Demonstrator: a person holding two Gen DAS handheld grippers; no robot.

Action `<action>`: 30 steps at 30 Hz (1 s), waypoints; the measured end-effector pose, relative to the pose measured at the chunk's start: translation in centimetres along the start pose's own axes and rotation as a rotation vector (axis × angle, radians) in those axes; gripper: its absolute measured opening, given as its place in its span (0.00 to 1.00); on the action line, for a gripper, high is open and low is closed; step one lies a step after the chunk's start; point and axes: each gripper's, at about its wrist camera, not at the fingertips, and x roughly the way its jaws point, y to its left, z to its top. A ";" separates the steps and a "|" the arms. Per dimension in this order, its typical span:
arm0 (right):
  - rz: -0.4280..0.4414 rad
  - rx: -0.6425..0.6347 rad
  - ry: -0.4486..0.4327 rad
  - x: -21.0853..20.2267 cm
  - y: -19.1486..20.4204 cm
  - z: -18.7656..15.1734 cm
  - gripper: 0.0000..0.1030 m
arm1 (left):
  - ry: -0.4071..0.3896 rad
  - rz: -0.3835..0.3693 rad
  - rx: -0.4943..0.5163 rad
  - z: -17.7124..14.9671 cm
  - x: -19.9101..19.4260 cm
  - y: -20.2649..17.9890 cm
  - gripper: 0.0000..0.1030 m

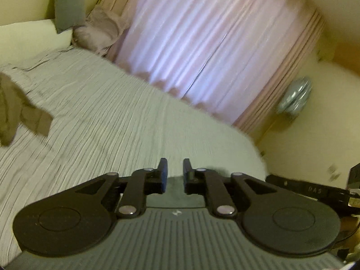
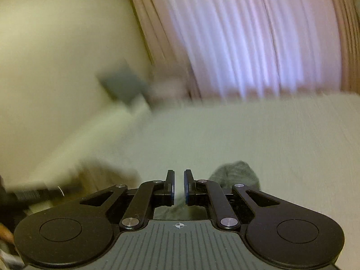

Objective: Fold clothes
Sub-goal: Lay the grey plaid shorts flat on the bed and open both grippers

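In the left wrist view my left gripper (image 1: 175,175) hangs open over the striped bed cover (image 1: 112,117), with nothing between its blue pads. A brown garment (image 1: 20,112) lies crumpled on the bed at the far left. In the right wrist view my right gripper (image 2: 179,186) has its jaws almost together. A grey garment (image 2: 238,173) bunches just under and behind the right finger. It looks sharp against the blurred bed, so it hangs from the pads. The right gripper's black body (image 1: 315,190) shows at the left view's right edge.
Pillows, one grey (image 1: 67,4) and one mauve (image 1: 99,29), lean at the head of the bed. A pink curtain (image 1: 202,40) runs along the bed's far side. A fan (image 1: 294,94) stands by the wall beyond the bed's corner.
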 end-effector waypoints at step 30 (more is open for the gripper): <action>-0.300 0.281 0.456 -2.2 -11.9 -17.3 0.66 | 0.538 0.207 0.244 -13.4 7.8 -5.0 0.28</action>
